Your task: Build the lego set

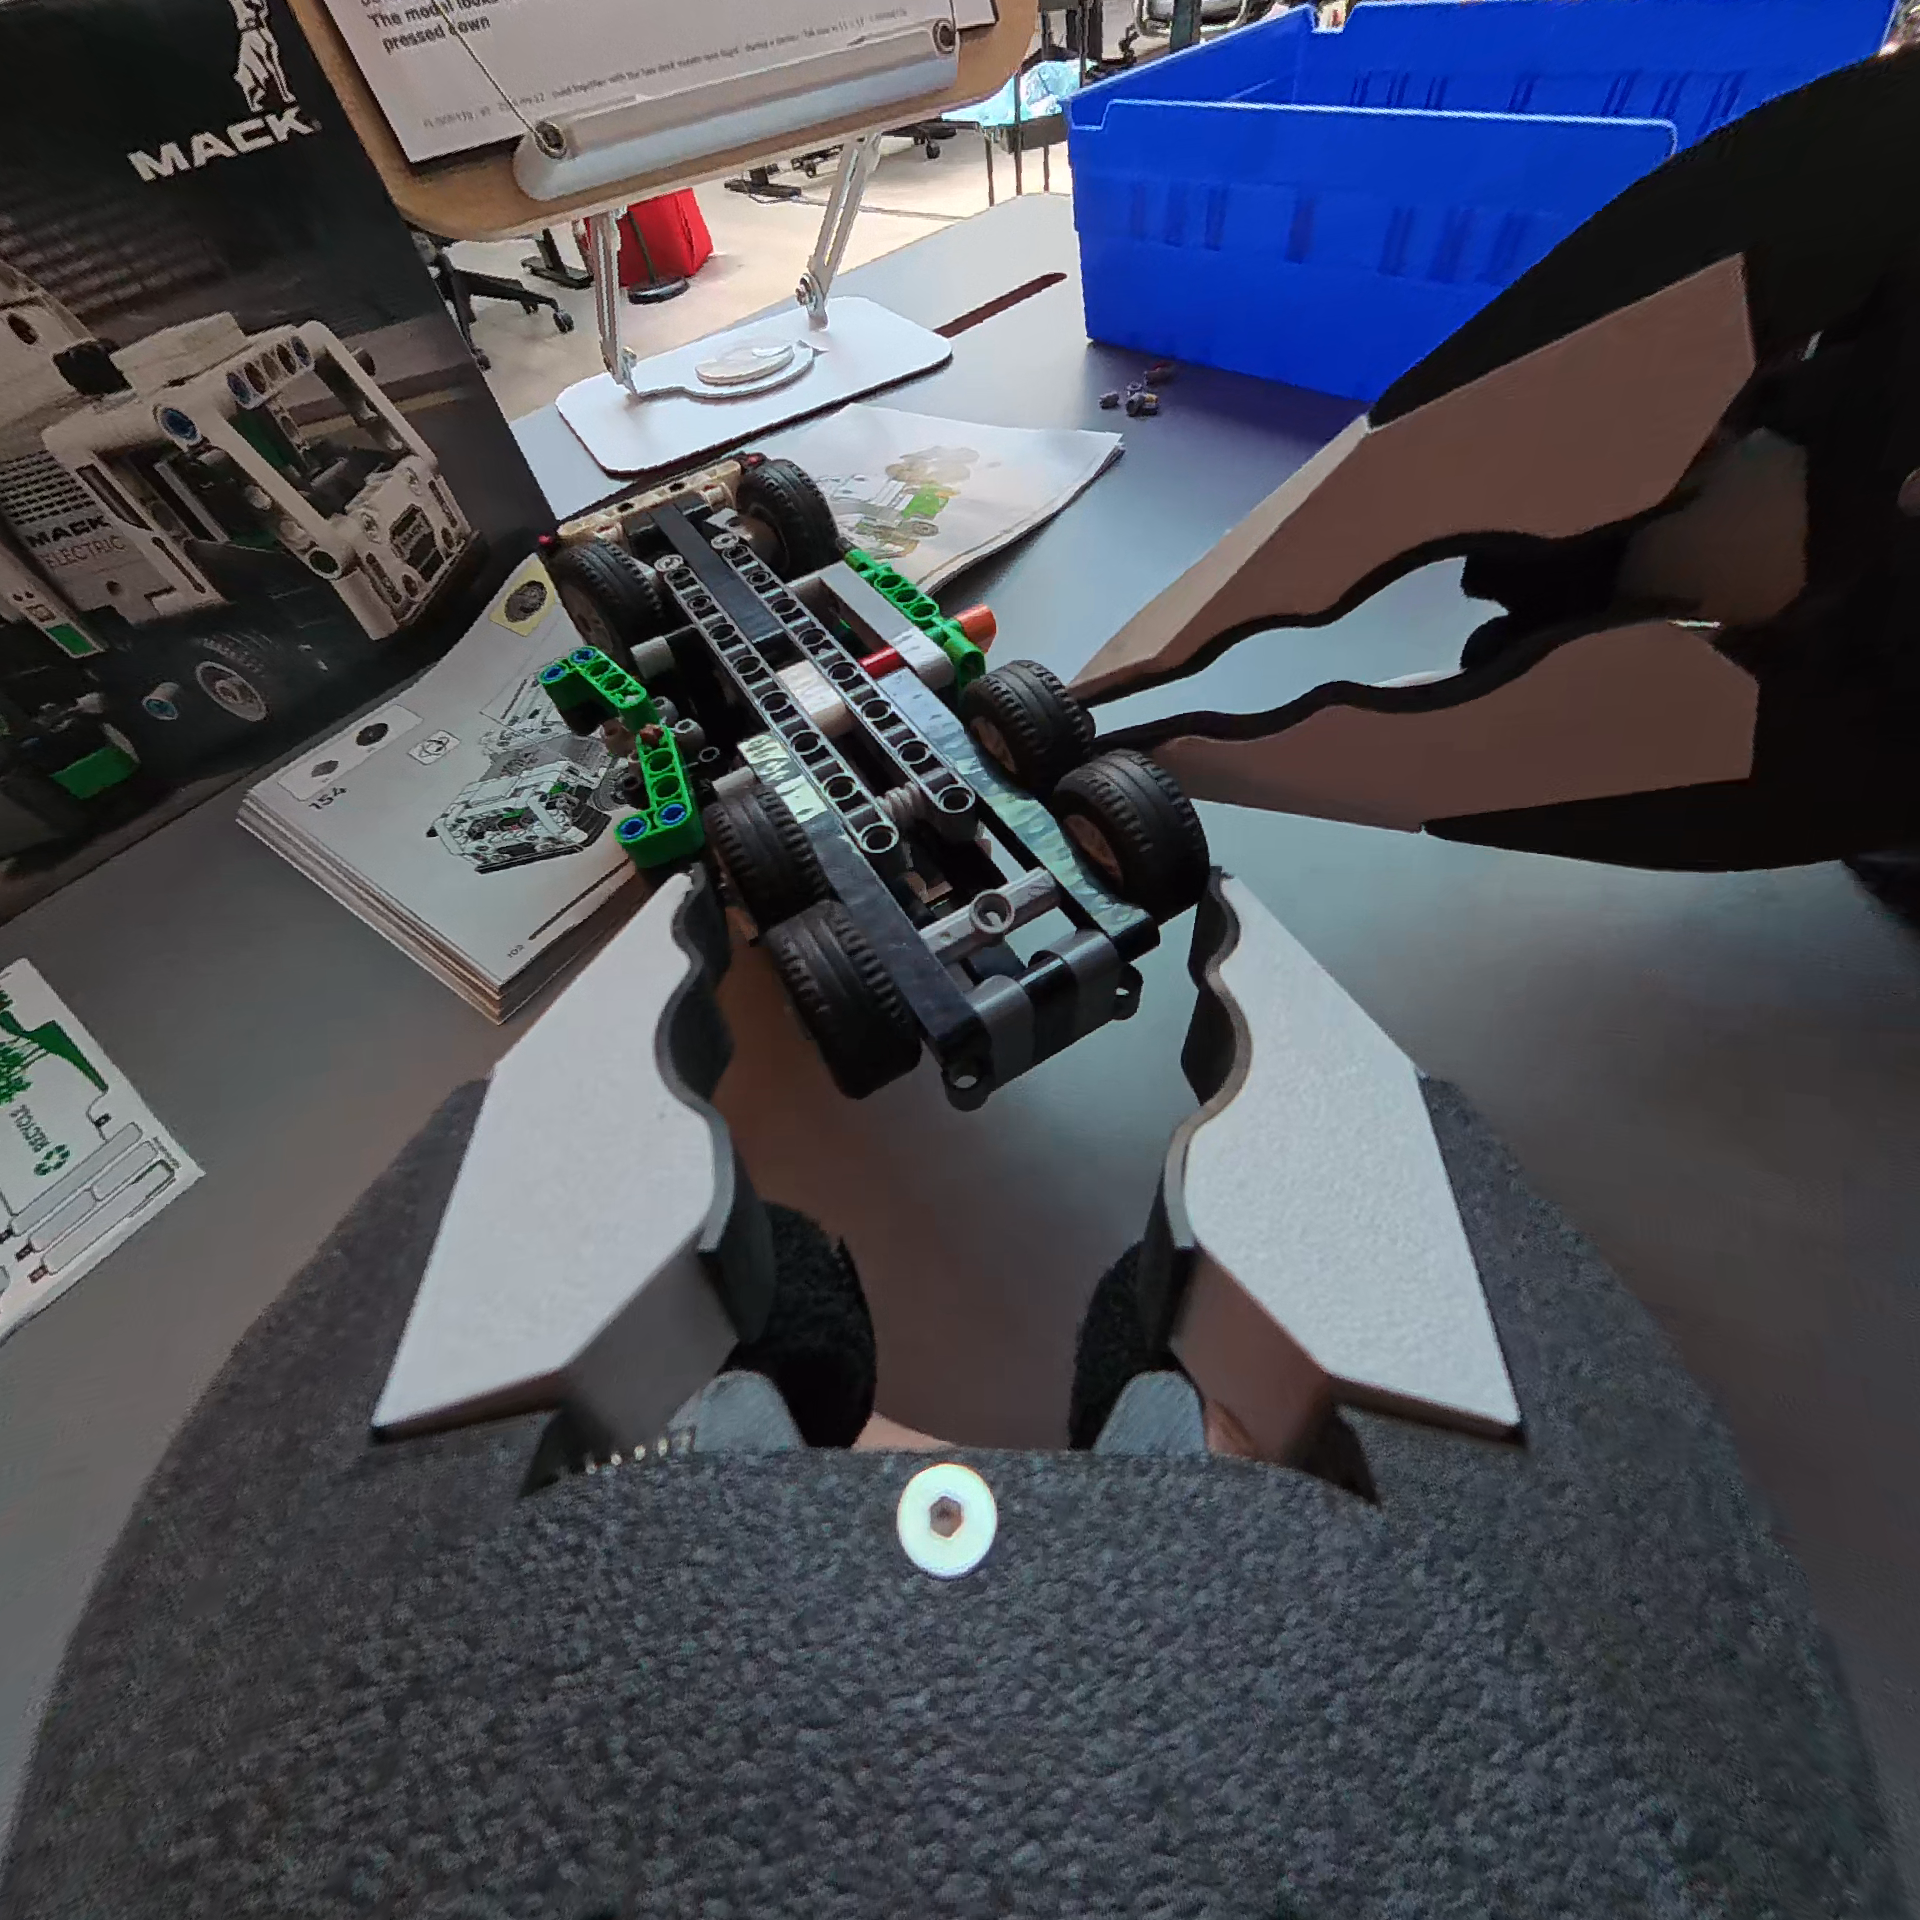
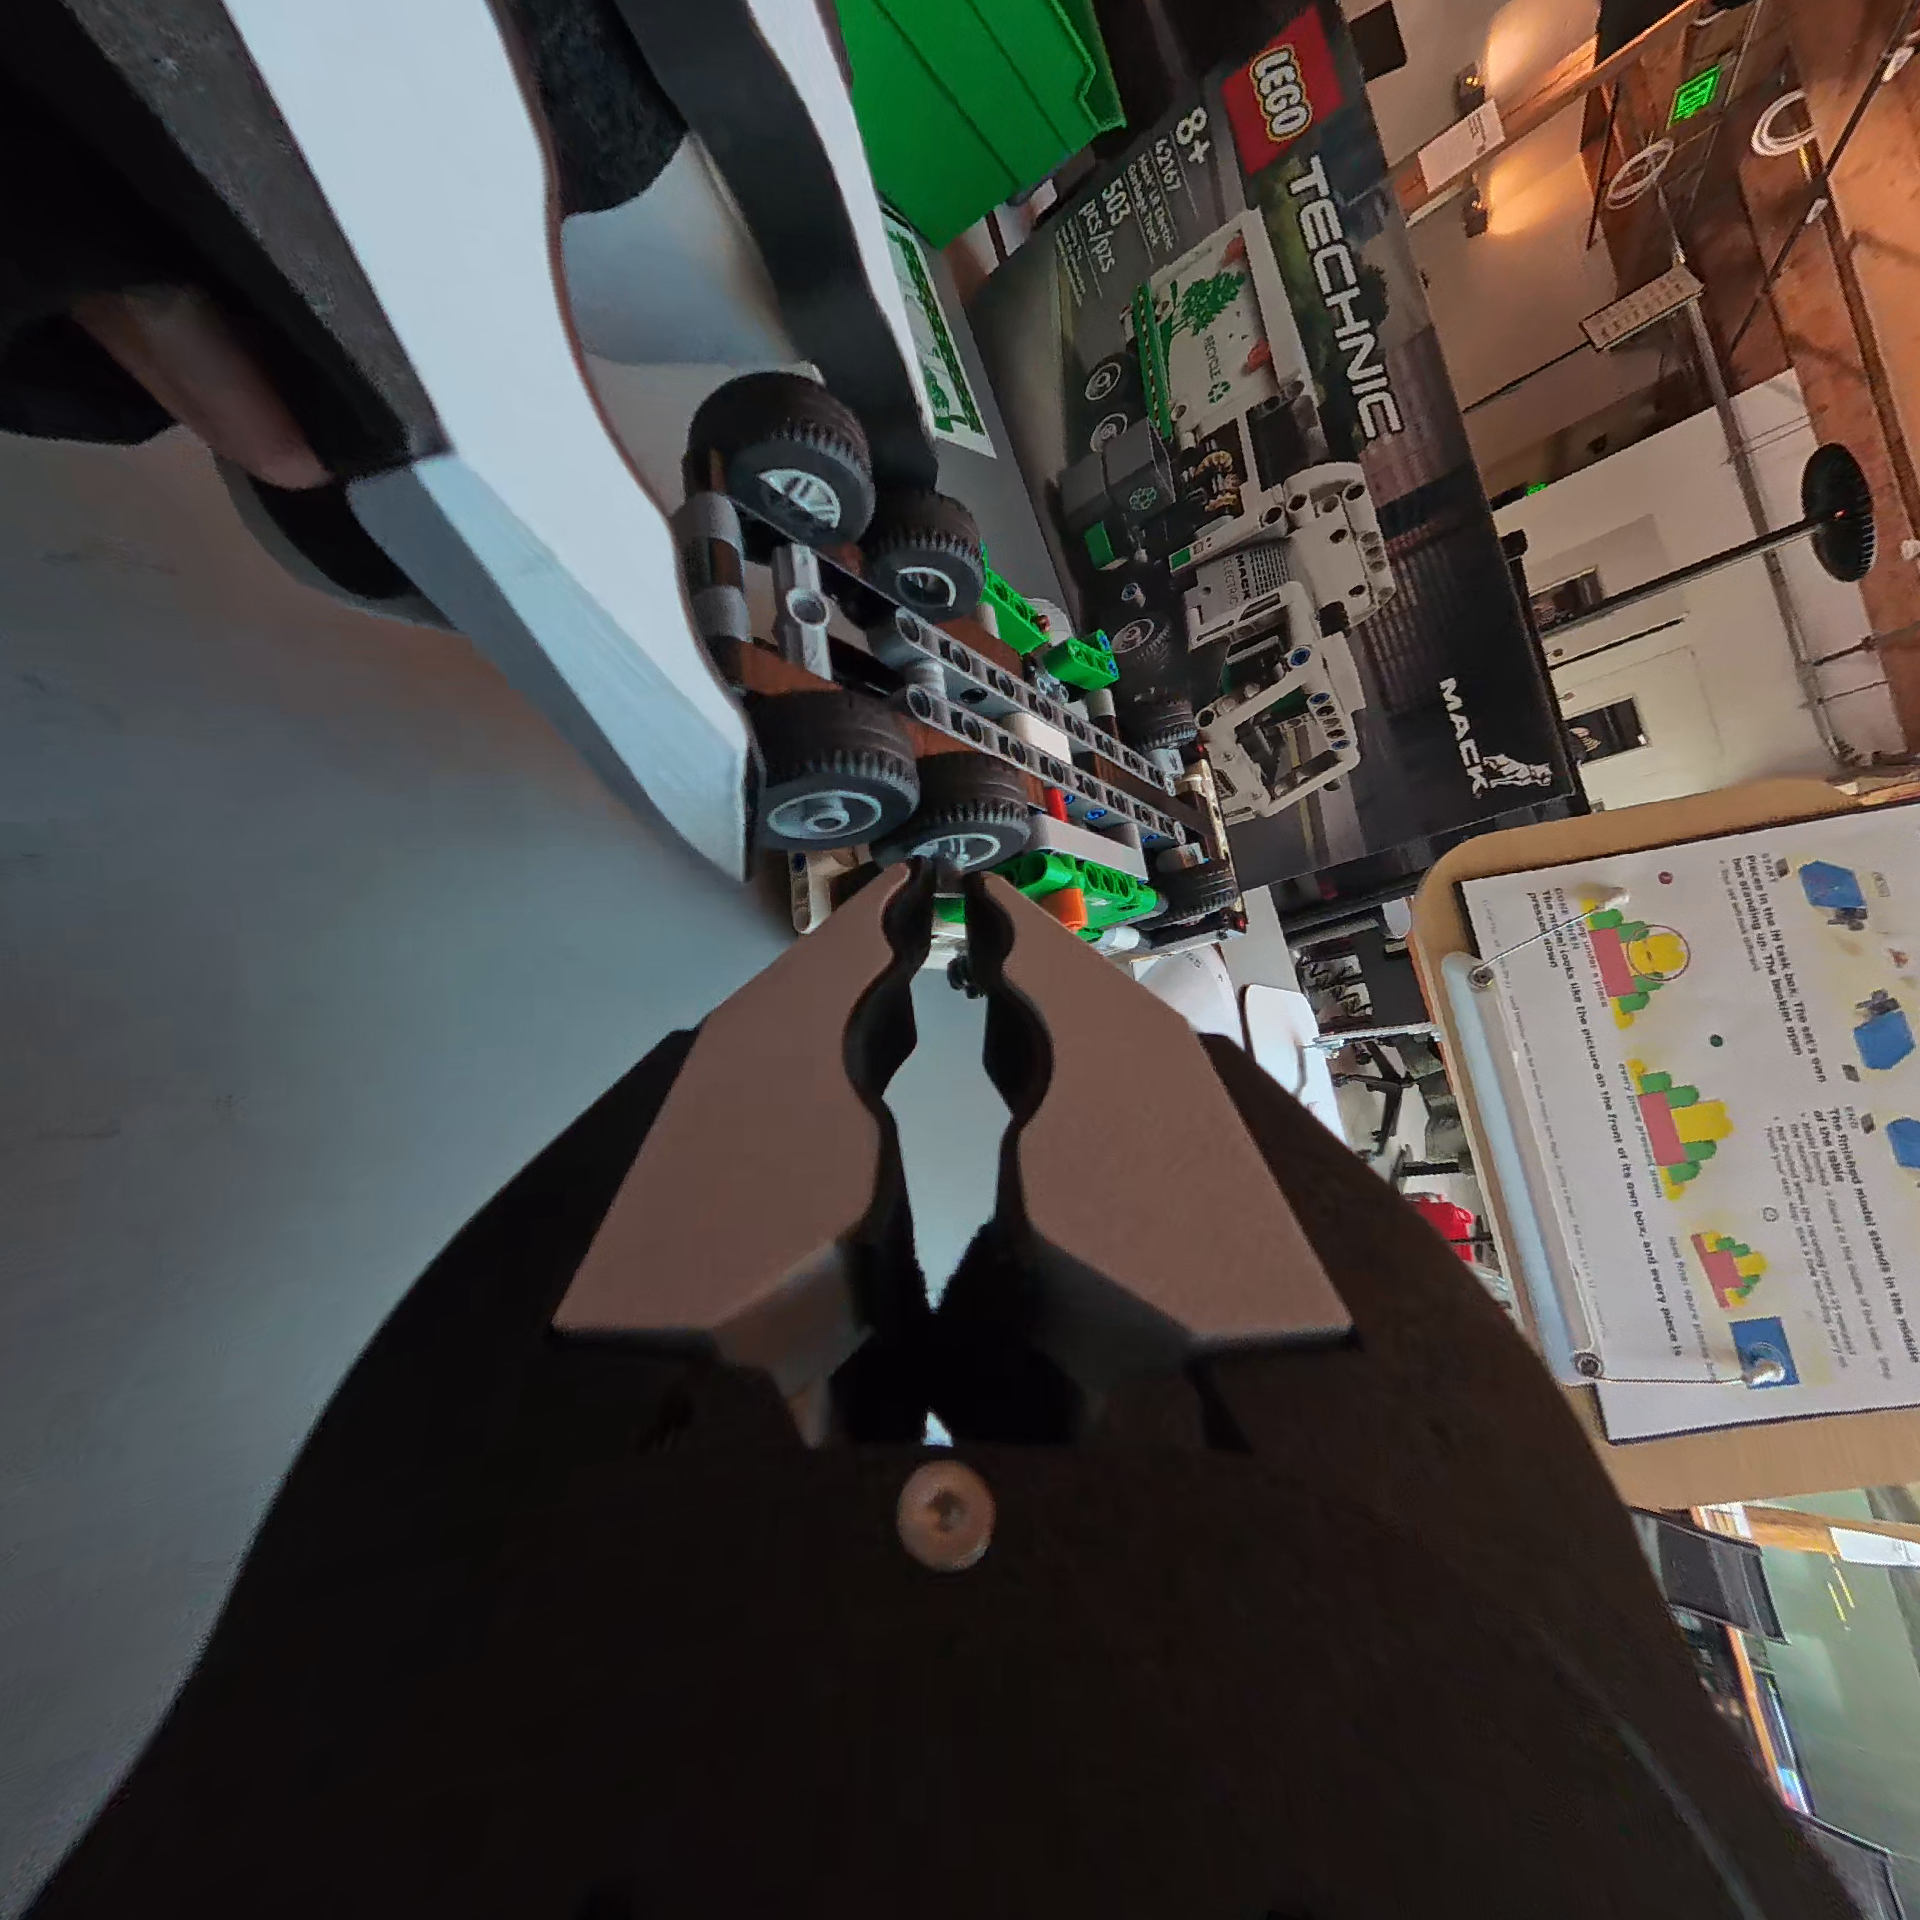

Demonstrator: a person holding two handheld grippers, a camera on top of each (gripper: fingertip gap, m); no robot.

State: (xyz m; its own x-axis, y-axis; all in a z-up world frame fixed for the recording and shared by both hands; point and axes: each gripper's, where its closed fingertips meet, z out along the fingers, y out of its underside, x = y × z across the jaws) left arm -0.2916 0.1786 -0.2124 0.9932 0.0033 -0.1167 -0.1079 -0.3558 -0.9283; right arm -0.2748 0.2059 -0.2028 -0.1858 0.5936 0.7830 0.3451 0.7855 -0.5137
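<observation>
The lego truck chassis (image 1: 862, 769) lies wheels-up, its rear end clamped between the fingers of the left tool (image 1: 951, 914) above the desk (image 1: 1507, 1039), beside the open instruction booklet (image 1: 457, 810). The right tool (image 1: 1086, 712), nearly clenched, has its tips at a rear wheel (image 1: 1029, 722); I cannot tell whether it grips. Only the right wrist view shows the wheel hubs and the front of the set's box (image 2: 1278, 499).

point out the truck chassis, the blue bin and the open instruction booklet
truck chassis (image 1: 831, 748), left wrist view, on its grey holed beam
blue bin (image 1: 1299, 229), left wrist view, on its front wall
instruction booklet (image 1: 416, 831), left wrist view, on the open page
</observation>
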